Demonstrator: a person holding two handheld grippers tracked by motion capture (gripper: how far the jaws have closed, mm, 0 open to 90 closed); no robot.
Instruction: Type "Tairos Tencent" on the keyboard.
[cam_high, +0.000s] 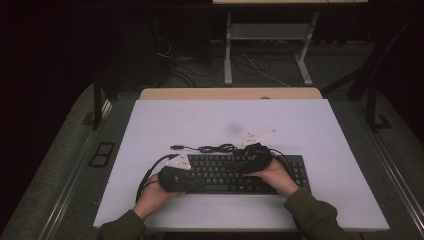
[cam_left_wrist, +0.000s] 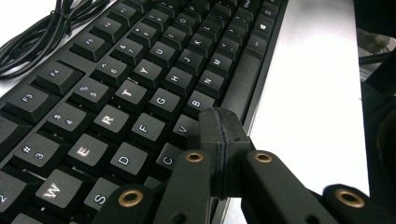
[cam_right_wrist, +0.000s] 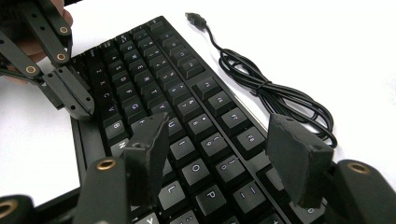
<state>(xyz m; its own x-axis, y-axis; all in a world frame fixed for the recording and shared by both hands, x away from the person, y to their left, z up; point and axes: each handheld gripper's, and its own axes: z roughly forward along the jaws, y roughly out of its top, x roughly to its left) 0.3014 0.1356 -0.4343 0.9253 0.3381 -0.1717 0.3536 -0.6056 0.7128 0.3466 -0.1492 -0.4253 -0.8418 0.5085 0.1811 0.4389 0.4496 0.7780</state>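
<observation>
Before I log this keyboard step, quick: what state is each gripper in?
Left gripper: shut, nothing between its jaws, tips over the keyboard near the V key.
Right gripper: open, holding nothing, jaws apart above the keys.

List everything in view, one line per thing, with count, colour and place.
keyboard: one, black, near middle of the table, under both grippers.
keyboard cable: one, black, loosely bundled on the table just behind the keyboard, plug lying free at its left end.
table: one, white top with a wooden far edge, centre of the high view.
desk frame: one, light grey legs, on the floor beyond the table.
floor cables: several, dark and white, on the floor beyond the table.
left gripper: one, black, jaws shut, tip over the keyboard's front edge near the V key.
right gripper: one, black, jaws open, above the keyboard's right-hand keys.
</observation>
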